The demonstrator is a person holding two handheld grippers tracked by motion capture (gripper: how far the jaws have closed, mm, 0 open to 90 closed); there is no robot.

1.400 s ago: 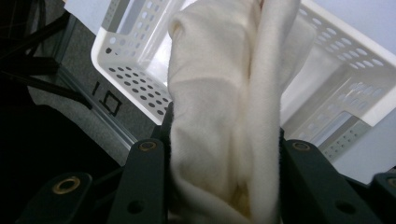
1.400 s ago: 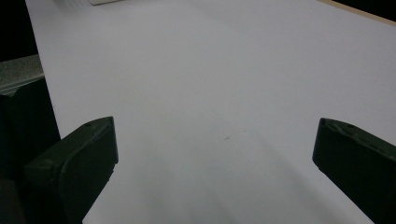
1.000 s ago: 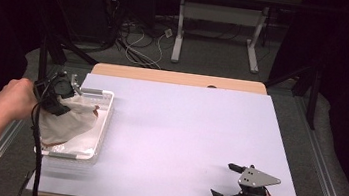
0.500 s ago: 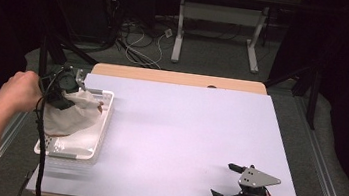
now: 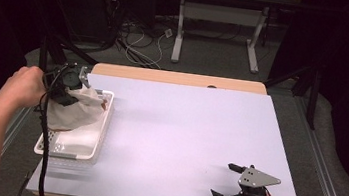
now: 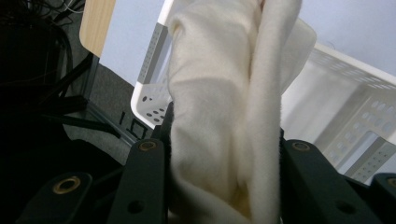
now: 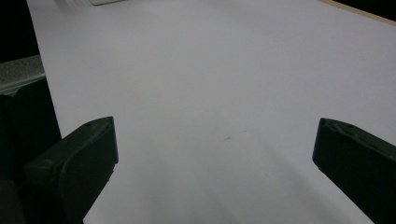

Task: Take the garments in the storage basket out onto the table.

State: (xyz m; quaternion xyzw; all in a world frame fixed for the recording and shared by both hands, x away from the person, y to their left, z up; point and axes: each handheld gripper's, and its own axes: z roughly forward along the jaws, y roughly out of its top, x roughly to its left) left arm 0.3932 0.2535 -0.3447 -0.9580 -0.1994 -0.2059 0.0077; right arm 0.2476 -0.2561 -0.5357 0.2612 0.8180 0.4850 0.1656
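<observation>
— What has the left gripper [image 5: 65, 87] got?

— A bunched cream-white fleece cloth [image 6: 224, 116], clamped between its two black jaws. The cloth hangs from the grip over the far end of the white perforated plastic basket [image 5: 99, 141], its lower folds resting inside.

— And where does the basket sit?

— At the left edge of the pale lilac worktop [image 5: 183, 134], its long side running front to back.

— The other hand?

— The right gripper [image 5: 235, 183] lies low at the worktop's near right corner, well apart from the basket. Its jaws stand wide apart with only bare worktop between them.
</observation>
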